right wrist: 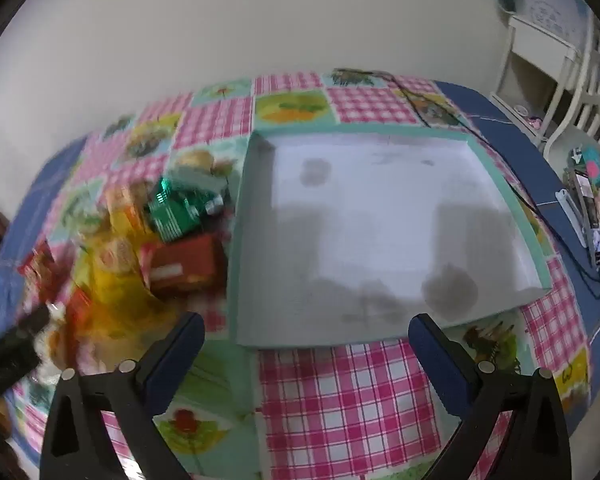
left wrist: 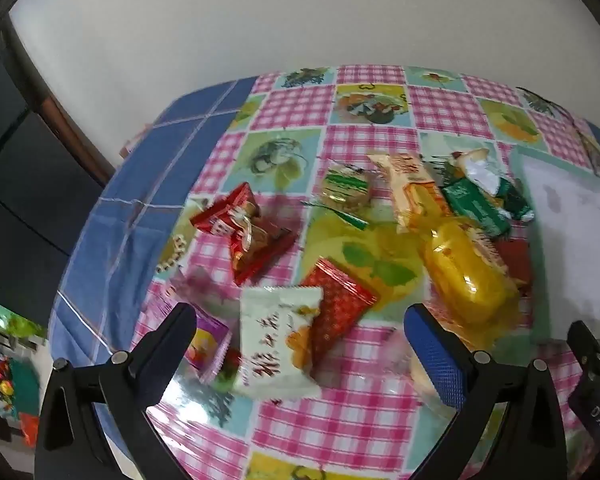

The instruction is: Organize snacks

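Several wrapped snacks lie scattered on the checked tablecloth. In the left wrist view my left gripper (left wrist: 300, 332) is open above a white packet (left wrist: 276, 340) that overlaps a red packet (left wrist: 340, 304). A purple packet (left wrist: 208, 340) lies by the left finger. A yellow packet (left wrist: 464, 272), green packets (left wrist: 480, 204) and a dark red packet (left wrist: 248, 232) lie beyond. In the right wrist view my right gripper (right wrist: 306, 340) is open and empty, just before the near wall of a shallow teal box (right wrist: 380, 220) with a white floor. The snack pile (right wrist: 140, 248) lies left of the box.
The box edge shows at the right of the left wrist view (left wrist: 572, 232). A black cable (right wrist: 500, 176) runs past the box's far right corner. White furniture (right wrist: 560, 68) and clutter stand off the table's right side. A wall is behind the table.
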`<state>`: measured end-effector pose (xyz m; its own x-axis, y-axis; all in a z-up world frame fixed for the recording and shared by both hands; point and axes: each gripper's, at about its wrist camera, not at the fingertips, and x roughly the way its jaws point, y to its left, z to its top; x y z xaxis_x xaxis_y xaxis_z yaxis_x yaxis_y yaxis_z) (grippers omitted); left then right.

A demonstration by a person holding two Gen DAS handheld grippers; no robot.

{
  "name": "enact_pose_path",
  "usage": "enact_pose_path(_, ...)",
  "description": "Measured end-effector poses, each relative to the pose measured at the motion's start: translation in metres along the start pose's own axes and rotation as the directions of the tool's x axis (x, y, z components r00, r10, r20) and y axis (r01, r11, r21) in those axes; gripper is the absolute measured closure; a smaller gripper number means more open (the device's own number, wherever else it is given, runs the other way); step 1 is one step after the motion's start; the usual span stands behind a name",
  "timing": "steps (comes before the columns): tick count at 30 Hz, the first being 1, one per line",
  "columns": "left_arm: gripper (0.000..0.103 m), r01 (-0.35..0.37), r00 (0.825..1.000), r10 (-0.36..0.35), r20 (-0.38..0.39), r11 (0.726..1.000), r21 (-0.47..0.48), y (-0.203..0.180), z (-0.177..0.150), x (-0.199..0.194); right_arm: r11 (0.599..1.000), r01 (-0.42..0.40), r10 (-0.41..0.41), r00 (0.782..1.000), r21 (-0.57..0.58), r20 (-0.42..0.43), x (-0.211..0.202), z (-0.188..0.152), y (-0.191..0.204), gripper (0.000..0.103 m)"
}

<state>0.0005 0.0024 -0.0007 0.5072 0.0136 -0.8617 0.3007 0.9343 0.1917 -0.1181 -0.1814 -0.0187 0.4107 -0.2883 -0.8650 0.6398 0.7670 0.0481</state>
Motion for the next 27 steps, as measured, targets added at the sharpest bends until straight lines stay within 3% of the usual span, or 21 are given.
enact_pose_path(2, 0.0, 0.012, 1.0, -0.012, -0.01, 1.0, -0.011, 0.004, -0.002, 0.002, 0.998, -0.022, 0.021, 1.0, 0.052, 0.016, -0.005, 0.001, -0.006, 0.0)
enact_pose_path(4, 0.0, -0.027, 1.0, 0.027, 0.011, 0.999, 0.024, 0.004, 0.001, 0.006, 0.997, -0.022, 0.019, 0.999, 0.08, 0.034, -0.009, -0.002, -0.008, 0.0)
enact_pose_path(8, 0.0, -0.019, 1.0, 0.019, -0.022, 1.0, 0.023, 0.002, 0.005, 0.011, 0.996, -0.01, 0.007, 1.0, 0.088, 0.029, 0.004, -0.001, 0.0, 0.0)
enact_pose_path(13, 0.0, -0.024, 1.0, 0.024, -0.017, 0.999, 0.022, 0.001, -0.002, 0.01, 0.994, -0.055, 0.053, 0.998, 0.098, 0.026, -0.014, -0.001, -0.02, 0.0)
enact_pose_path(18, 0.0, -0.022, 0.999, 0.022, -0.046, 1.0, 0.005, 0.0, -0.001, 0.014, 1.0, -0.006, 0.005, 1.0, 0.022, 0.006, 0.005, -0.002, -0.005, 0.0)
enact_pose_path(27, 0.0, -0.027, 0.998, 0.027, -0.056, 1.0, 0.004, 0.0, -0.004, 0.018, 1.0, -0.012, 0.012, 1.0, 0.0, -0.01, 0.007, -0.003, -0.002, 0.0)
